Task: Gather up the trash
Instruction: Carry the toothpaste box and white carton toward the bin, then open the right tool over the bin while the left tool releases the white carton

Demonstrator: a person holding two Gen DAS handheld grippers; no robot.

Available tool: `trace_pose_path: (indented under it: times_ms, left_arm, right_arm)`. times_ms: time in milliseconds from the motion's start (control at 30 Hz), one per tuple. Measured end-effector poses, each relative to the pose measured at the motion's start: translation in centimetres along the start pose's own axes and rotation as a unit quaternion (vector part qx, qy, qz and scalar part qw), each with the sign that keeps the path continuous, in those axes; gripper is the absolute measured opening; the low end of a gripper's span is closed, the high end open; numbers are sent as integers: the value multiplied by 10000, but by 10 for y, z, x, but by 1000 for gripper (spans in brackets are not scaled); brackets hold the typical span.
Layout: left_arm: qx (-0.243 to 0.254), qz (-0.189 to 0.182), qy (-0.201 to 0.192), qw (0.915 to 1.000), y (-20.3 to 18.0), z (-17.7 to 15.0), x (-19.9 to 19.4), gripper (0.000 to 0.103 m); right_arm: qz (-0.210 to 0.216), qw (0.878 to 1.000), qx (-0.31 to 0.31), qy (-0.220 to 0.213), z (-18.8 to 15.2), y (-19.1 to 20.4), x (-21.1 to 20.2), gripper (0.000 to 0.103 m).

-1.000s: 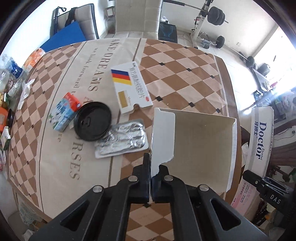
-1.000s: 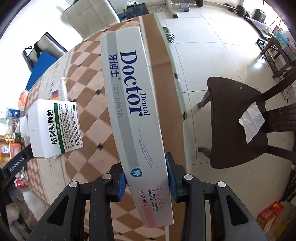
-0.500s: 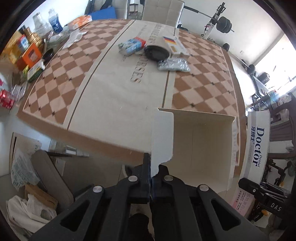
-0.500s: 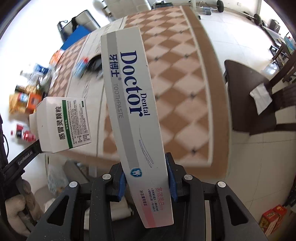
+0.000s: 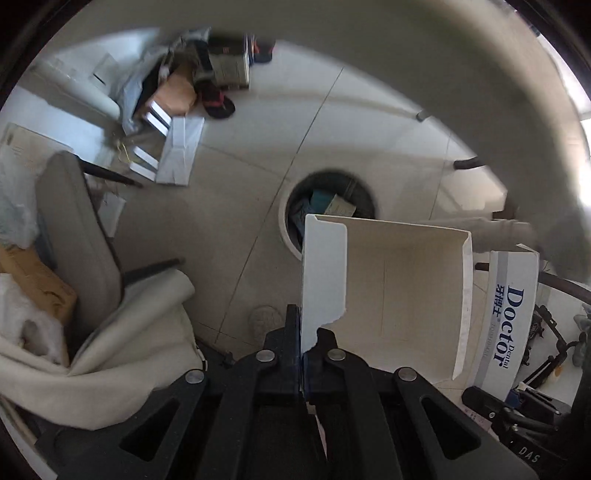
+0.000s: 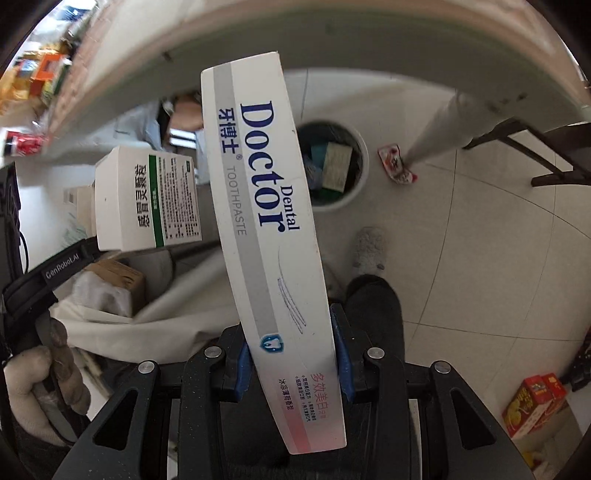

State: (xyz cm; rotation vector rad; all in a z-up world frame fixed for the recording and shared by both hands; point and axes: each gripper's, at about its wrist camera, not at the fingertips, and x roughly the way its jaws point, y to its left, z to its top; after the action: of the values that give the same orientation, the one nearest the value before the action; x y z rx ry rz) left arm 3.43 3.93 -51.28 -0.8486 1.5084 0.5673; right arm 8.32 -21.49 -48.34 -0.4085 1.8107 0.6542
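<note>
Left gripper [image 5: 302, 354]: jaws fully closed, pinching the torn flap of an opened white medicine box [image 5: 384, 291]; the box stands up from the fingertips toward 12 o'clock, its far edge overlapping the near rim of the bin. Its printed green-striped face shows only in the right wrist view [image 6: 147, 199].

Right gripper [image 6: 291, 354]: jaws partly open, blue pads [image 6: 341, 354] clamped on the lower third of a "Doctor Dental" toothpaste carton [image 6: 266, 206], which runs from 6 toward 12 o'clock; its bottom end projects below the pads.

Gloved hand [image 6: 40, 384]: at 8 o'clock in the right view, cut off by the frame edge.

Trouser leg and grey slipper [image 6: 369, 247]: just beyond the right gripper, at 1 o'clock.

Round white trash bin [image 6: 364, 162]: on the tiled floor, beyond both boxes at 12 to 1 o'clock; contents are boxes in shadow, hard to identify; its left side hidden by the carton.

Red wrapper [image 6: 397, 166]: on the floor, right of the bin.

Table edge [image 6: 332, 33]: blurred arc across the top.

Chair with draped cloth [image 5: 122, 332]: 9 o'clock, left view.

Floor clutter [image 5: 184, 99]: 11 o'clock, blurred.
</note>
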Motion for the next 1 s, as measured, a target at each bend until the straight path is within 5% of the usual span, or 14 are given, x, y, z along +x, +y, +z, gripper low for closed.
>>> trace_pose_path:
  times_ms: [300,533,600,633,667,700,833,1000]
  left_arm:
    - [233,-78,476,9986,-6,74,188,2]
    - [482,-86,742,9960,-14,110,260,6]
    - [526,-8,682,9963,-14,112,264,17]
    - [528,0,641,9965,-13,112,264,43]
    - [540,56,577,9969,-12,112,262,82]
    - [566,103,524,9970,-12,111,262,96]
    - [546,265,454,9971,-11,105,257,101]
    - [651,495,276,9963,-11,91,236,101]
  right_arm:
    - [-224,9987,313,322,100,-43,191,39]
    - [-282,9962,226,789,168,-71,301,40]
    - [-279,9961,288,788,176,-75,316,42]
    - [-273,9961,320,781,183,-78,320,46]
    - [-307,9961,338,753,183,-81,324,60]
    - [-333,9963,356,712,181,-83,326,73]
    - [-484,9967,393,519,182,-96,313,99]
    - [-655,9970,327,245,185,-89,285,103]
